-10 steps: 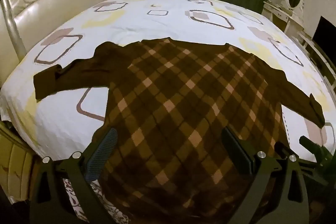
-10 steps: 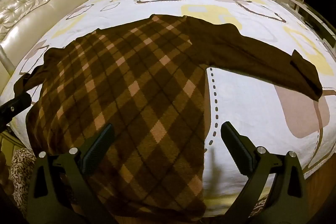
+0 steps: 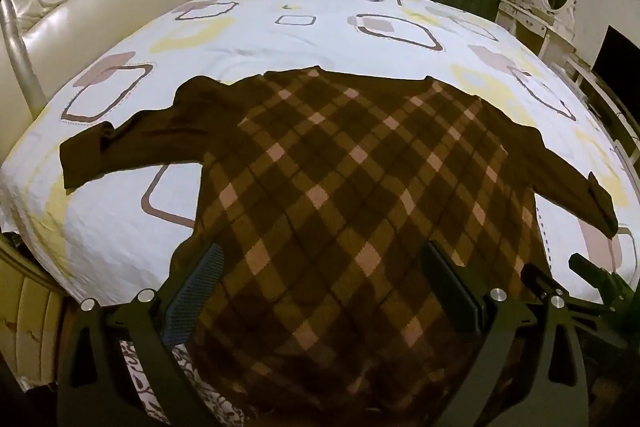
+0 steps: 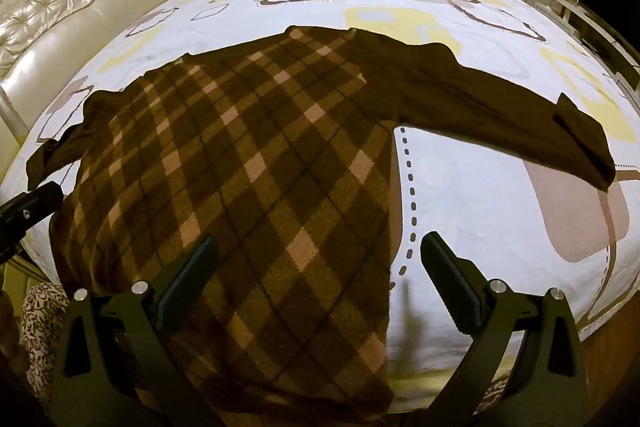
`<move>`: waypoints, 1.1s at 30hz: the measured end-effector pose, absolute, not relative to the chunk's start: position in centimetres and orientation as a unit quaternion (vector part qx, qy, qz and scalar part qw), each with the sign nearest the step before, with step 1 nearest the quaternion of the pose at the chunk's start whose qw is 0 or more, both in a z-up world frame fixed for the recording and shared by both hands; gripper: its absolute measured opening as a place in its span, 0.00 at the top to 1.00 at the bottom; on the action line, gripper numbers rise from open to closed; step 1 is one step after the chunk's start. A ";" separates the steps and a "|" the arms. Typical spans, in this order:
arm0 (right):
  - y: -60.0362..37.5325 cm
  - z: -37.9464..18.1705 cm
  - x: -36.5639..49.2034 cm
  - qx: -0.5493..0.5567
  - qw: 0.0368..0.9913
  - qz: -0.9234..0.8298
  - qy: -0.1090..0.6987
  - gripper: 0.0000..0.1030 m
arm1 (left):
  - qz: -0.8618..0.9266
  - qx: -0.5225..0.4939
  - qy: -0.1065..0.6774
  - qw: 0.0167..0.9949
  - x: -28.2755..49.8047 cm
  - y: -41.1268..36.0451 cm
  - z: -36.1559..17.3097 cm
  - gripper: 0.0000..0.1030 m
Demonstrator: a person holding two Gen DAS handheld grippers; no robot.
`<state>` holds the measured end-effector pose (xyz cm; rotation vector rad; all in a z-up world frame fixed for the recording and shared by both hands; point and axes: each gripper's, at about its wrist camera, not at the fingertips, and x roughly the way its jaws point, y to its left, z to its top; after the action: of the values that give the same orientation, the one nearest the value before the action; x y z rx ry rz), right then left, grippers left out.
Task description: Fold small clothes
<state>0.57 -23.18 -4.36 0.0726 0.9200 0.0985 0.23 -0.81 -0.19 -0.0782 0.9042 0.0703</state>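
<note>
Both the left gripper and right gripper hover with jaws released, grasping nothing, the sweater spread beyond them on the bed.

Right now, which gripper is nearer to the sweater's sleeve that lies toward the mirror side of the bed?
Right. The right gripper hangs open over the sweater's side edge just below that sleeve. The left gripper hangs open over the sweater's body, farther from that sleeve.

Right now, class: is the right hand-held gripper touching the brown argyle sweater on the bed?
Cannot tell. In the right wrist view the open right hand-held gripper straddles the brown argyle sweater's side edge, but neither view shows contact or a gap plainly.
</note>
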 end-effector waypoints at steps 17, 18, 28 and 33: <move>-23.6 -4.4 0.7 0.038 0.894 0.046 0.444 0.02 | 0.046 -0.076 0.466 0.880 0.8 0.8 -1.0 0.04; -23.7 -4.5 0.8 0.039 0.894 0.045 0.444 0.02 | 0.037 -0.073 0.466 0.881 0.8 0.7 -1.0 0.04; -25.8 -4.1 1.7 0.060 0.891 0.034 0.449 0.02 | 0.001 -0.002 0.433 0.902 0.5 -0.4 -0.5 0.04; -29.8 -2.4 3.2 0.079 0.896 0.002 0.436 0.02 | -0.008 -0.029 0.456 0.889 1.3 0.6 -1.0 0.04</move>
<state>3.24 -29.84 -2.37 0.1643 0.9038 0.0040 1.33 0.57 -1.03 -0.0609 0.9477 -0.0162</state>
